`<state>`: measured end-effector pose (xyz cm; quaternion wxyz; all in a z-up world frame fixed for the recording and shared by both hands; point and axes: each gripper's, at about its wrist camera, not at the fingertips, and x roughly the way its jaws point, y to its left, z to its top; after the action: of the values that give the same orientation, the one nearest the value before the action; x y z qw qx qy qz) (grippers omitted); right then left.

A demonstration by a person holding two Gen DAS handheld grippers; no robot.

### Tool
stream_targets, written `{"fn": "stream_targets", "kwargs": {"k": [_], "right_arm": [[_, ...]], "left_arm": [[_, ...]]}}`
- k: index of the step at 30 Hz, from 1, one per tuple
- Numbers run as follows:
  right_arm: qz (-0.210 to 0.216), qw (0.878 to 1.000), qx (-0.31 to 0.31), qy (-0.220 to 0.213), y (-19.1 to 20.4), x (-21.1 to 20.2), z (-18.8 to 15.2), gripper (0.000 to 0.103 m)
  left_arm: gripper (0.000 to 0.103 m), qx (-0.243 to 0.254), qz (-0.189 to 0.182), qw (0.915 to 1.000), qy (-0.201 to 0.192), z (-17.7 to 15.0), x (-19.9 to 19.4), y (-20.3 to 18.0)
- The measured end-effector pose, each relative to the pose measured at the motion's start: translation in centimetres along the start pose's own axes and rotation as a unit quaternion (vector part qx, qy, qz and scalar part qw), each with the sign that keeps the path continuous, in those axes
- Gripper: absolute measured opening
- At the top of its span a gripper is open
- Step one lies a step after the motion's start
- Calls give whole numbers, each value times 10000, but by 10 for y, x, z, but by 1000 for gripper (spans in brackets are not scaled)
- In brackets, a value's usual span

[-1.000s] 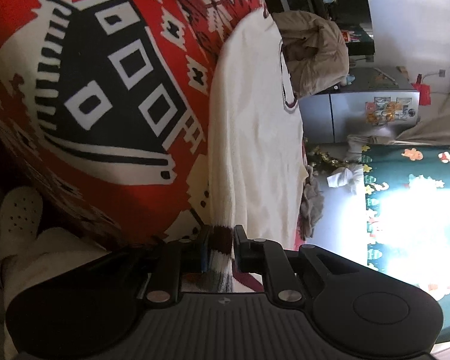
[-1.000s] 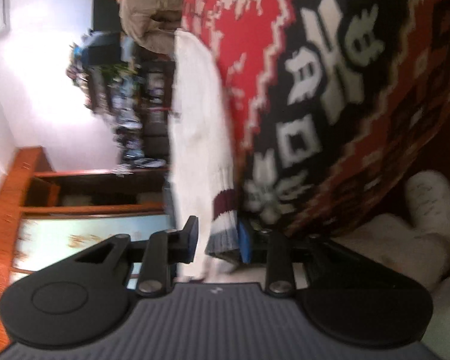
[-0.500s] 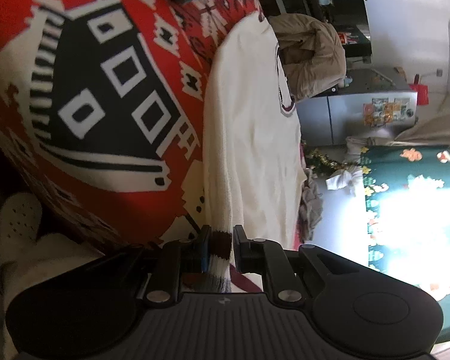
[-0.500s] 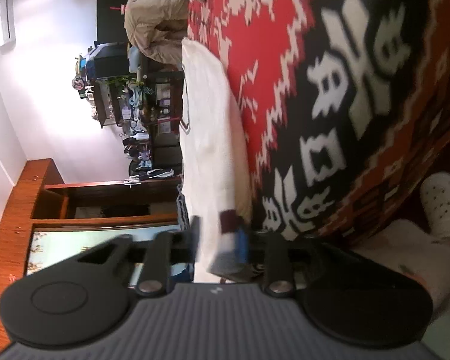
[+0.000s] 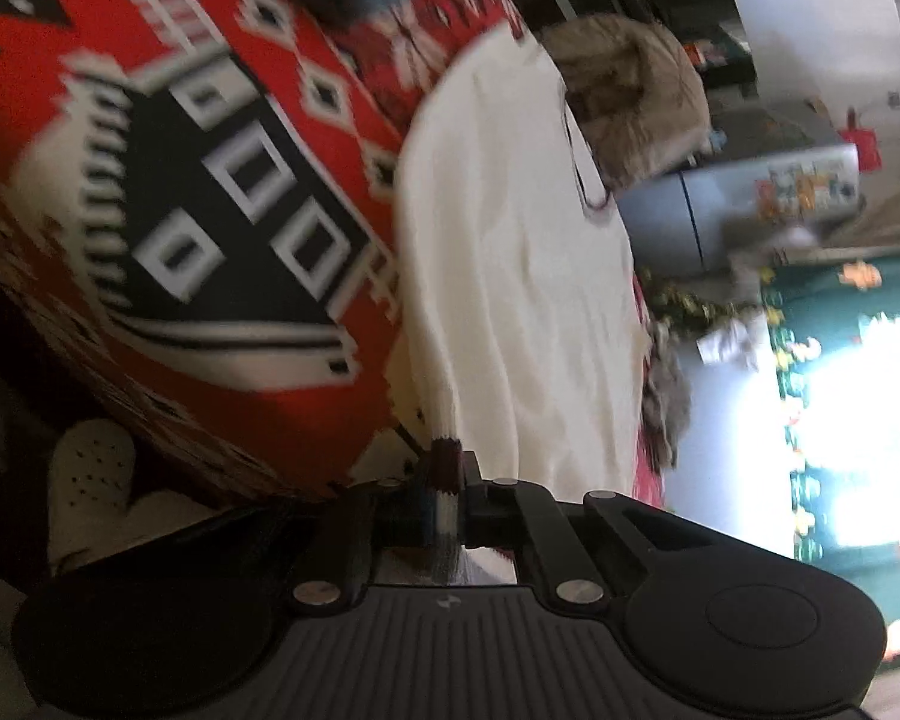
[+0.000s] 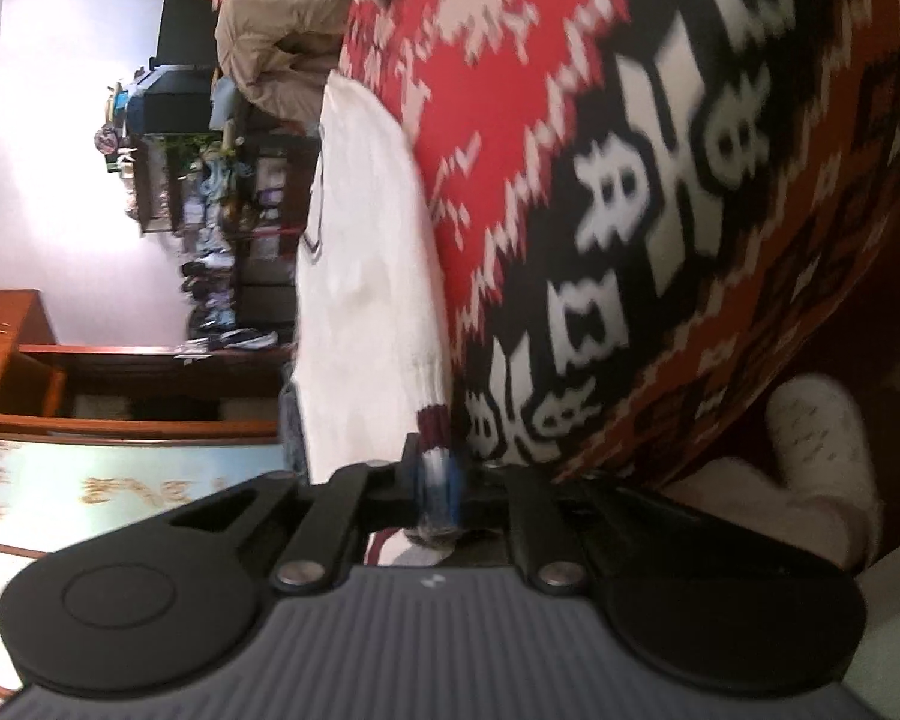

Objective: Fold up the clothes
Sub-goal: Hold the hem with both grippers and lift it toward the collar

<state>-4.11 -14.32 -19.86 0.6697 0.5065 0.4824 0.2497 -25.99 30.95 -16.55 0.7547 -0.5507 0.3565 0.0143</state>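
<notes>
Gripping the striped hem of a cream sweater [image 5: 510,276] with both tools, I have the left gripper [image 5: 444,498] and the right gripper [image 6: 438,480] each pinched shut on a corner of the maroon, white and blue ribbing. The sweater lies spread lengthwise on the red, black and white patterned blanket [image 5: 210,192], its hem at the blanket's near edge and its dark-trimmed neckline [image 5: 582,180] at the far end, beside a tan jacket [image 5: 624,108] heaped just past the neckline.

Judging from this hold, the step is a lengthwise fold, hem carried toward the neckline. To do it well I would keep both corners level and equally taut, lift only enough for the knit to clear itself, and lay the hem down square to the neckline so neither side runs ahead. The knit looks soft and stretchy, so uneven pull could skew the edge.

No brand, label or legible writing shows on the sweater. Stickers on a grey cabinet [image 5: 768,198] beyond the jacket are too blurred to read.
</notes>
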Motion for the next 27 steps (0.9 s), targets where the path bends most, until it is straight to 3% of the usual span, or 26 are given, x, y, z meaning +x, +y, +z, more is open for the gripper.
{"fn": "stream_targets", "kwargs": {"k": [4,6,7,12,15,17,23,27], "right_arm": [[91,9986,-2,-529,18,-34,6,6],[363,9967,172,-711,20,-51,11,6],[492,9953,254,-798,21,-59,13,6],[338,9955,89,-878,42,-67,10,5],[88,9960,199,-864,35,-71,10,5],[-88,9958,389,-819,26,-72,11,5],[16,9959,82,-899,33,-105,-7,5],[51,9960,295,-847,18,-127,-17,5]], "left_arm": [[6,-362,-250,9975,-560,13,-40,4],[5,-527,-413,9956,-654,15,-56,6],[5,-477,-392,9959,-666,14,-60,4],[6,-138,-69,9981,-590,5,-69,0],[6,-261,291,9984,-412,2,-60,13],[5,-313,320,9982,-404,-3,-63,15],[6,-28,205,9983,-543,-16,-88,1],[6,-41,199,9983,-538,-27,-97,2]]}}
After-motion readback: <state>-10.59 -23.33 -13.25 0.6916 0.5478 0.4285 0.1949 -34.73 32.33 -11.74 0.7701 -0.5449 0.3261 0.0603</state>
